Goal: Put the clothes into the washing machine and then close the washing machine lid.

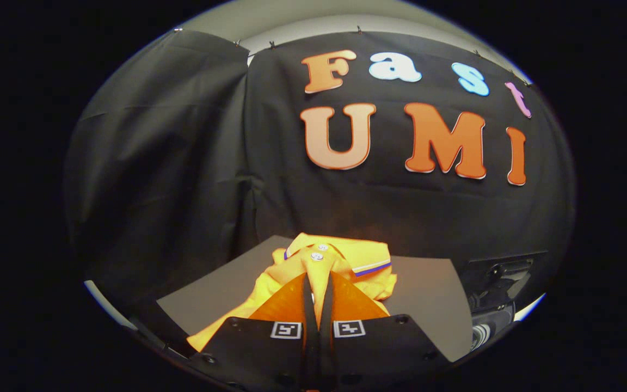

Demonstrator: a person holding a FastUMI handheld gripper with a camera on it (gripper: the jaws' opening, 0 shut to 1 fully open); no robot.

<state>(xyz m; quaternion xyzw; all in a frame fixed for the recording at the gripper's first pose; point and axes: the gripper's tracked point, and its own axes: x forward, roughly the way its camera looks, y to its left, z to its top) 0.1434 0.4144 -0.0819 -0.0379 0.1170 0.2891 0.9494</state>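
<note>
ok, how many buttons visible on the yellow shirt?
2. Both sit on the placket of the yellow shirt just below its collar: one button above, the other right under it, just beyond the hand-held gripper, whose fingers pinch the fabric. Folds may hide more.

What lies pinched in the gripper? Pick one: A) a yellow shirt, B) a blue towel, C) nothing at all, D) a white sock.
A: the gripper has its two fingers nearly together with a fold of the yellow shirt running up between them, on the grey board.
</note>
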